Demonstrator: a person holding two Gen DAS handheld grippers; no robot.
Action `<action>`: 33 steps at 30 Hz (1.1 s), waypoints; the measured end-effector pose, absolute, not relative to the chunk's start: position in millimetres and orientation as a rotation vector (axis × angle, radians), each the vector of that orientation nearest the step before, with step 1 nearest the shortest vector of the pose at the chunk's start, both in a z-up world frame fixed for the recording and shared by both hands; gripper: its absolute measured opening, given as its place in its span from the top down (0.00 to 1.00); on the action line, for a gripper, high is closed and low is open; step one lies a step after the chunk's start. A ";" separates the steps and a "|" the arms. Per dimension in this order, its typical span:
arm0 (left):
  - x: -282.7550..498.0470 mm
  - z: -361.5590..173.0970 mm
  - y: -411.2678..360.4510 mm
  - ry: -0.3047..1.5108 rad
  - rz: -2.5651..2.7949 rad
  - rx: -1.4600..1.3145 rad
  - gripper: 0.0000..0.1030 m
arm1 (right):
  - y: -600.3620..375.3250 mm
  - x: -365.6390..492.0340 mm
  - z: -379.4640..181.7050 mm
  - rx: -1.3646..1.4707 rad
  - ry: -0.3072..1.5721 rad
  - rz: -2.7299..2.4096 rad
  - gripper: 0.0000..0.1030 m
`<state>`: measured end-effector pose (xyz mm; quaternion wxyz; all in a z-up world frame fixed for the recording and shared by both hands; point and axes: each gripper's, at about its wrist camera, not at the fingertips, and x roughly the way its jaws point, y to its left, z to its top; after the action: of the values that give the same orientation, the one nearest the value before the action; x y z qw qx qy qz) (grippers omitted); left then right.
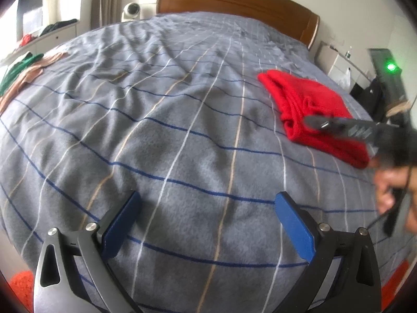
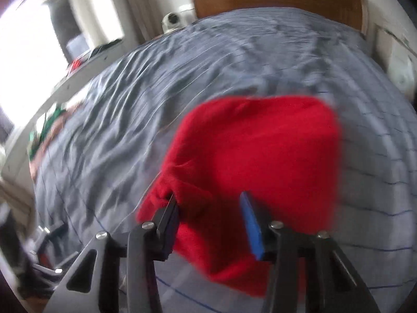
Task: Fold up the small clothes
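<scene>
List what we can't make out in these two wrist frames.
- Red garment: right wrist view is motion-blurred; its fold lines and type are unreadable.
- Right gripper: in the left wrist view it is smeared, so contact with the garment is unclear.
- Hand: cut off by the right edge of the left wrist view.
- Green and tan clothes: at the distorted left rim, too small to identify.
- Left gripper: open over bare blanket.

- A grey blanket [image 1: 161, 135] with thin blue, white and tan lines covers the bed, lightly wrinkled.
- A brown wooden headboard [image 1: 234, 2] stands at the far end.
- A small white round device [image 1: 132, 10] sits far left, just beside the headboard.
- A white shelf [image 1: 47, 39] runs along the left, under a bright window [image 2: 23, 52].
- A green light [image 1: 390, 66] glows far right.
</scene>
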<state>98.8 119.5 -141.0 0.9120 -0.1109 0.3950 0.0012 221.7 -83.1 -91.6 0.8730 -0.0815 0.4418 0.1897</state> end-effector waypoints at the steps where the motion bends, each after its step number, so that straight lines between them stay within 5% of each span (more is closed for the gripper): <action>1: 98.3 -141.4 120.2 0.814 0.003 -0.226 0.01 | -63.5 213.9 -102.3 -0.274 0.892 0.372 0.53; 5: 97.7 -141.3 122.5 0.813 0.003 -0.235 0.01 | -44.9 191.2 -92.0 -0.451 0.794 0.366 0.50; 12: 99.3 -140.1 127.6 0.813 -0.005 -0.284 0.01 | -84.3 161.2 -26.3 -0.368 0.636 0.303 0.42; 22: 93.5 -142.2 123.3 0.818 0.010 -0.226 0.01 | -38.1 181.4 -106.8 -0.362 0.815 0.374 0.42; 29: 94.1 -140.4 128.7 0.812 -0.006 -0.280 0.01 | -106.6 148.9 -21.6 -0.161 0.590 0.312 0.42; 33: 96.0 -140.1 121.9 0.810 -0.007 -0.268 0.01 | -144.3 161.2 -33.2 -0.106 0.678 0.236 0.42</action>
<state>96.0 121.9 -140.1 0.9103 -0.1299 0.3930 -0.0035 161.2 -144.3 -33.2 0.9349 -0.0517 0.3317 0.1154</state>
